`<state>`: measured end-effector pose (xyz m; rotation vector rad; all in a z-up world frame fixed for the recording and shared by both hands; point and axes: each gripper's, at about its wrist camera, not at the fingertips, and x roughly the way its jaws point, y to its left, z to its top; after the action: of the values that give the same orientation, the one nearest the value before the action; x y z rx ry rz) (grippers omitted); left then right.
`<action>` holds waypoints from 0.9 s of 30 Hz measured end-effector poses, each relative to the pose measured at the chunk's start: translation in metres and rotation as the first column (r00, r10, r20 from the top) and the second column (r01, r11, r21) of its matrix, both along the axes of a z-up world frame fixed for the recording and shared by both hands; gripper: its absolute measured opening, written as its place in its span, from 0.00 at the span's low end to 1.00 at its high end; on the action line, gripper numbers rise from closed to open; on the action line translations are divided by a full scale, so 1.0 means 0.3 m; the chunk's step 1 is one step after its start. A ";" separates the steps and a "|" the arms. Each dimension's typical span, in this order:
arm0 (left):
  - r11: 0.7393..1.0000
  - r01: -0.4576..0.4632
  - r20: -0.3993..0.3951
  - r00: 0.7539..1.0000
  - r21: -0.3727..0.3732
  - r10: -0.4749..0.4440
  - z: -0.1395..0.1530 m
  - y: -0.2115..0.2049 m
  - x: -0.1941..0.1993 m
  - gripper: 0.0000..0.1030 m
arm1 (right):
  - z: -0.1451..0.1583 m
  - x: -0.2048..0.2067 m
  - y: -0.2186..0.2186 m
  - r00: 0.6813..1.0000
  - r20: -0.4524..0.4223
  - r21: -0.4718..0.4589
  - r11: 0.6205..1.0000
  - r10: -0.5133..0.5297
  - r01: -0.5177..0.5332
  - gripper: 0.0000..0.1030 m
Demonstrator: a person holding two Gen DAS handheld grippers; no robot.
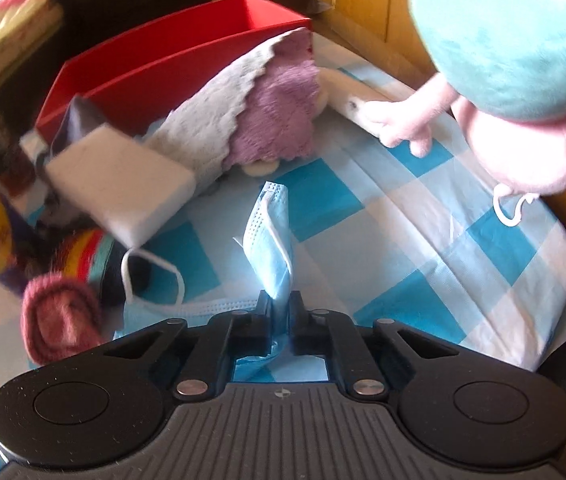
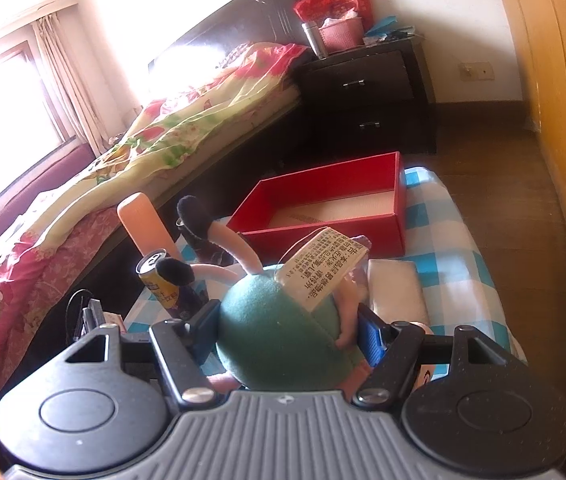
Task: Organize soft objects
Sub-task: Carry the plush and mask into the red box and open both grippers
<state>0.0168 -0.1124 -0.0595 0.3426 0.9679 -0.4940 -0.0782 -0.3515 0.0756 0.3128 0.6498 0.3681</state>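
Note:
My left gripper [image 1: 281,304] is shut on a blue face mask [image 1: 269,236] and holds it above the checked cloth. My right gripper [image 2: 289,332] is shut on a teal and pink plush toy [image 2: 279,332] with a paper tag [image 2: 319,268]; the toy also hangs at the upper right of the left wrist view [image 1: 515,40]. A red box [image 1: 187,56] stands at the far end of the table, open and empty in the right wrist view [image 2: 323,208]. A grey and purple cloth [image 1: 243,120], a white sponge [image 1: 123,188], a pink sock [image 1: 59,320] and a striped sock [image 1: 87,252] lie near it.
A yellow can [image 2: 159,280] and an orange bottle [image 2: 143,224] stand at the table's left edge. A bed [image 2: 123,152] lies to the left, a dark nightstand [image 2: 367,96] behind, a wooden wardrobe [image 2: 563,120] on the right. The checked tablecloth [image 1: 443,240] drops off at the right edge.

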 end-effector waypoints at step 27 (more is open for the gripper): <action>0.947 -0.177 0.226 0.944 -0.269 0.241 0.360 0.103 0.064 0.02 | 0.065 0.138 0.176 0.990 0.133 -0.073 0.996 -0.041 0.051 0.46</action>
<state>0.0361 -0.0815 0.0485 0.0735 0.6717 -0.3572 -0.0367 -0.2986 0.0952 0.2282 0.5249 0.3160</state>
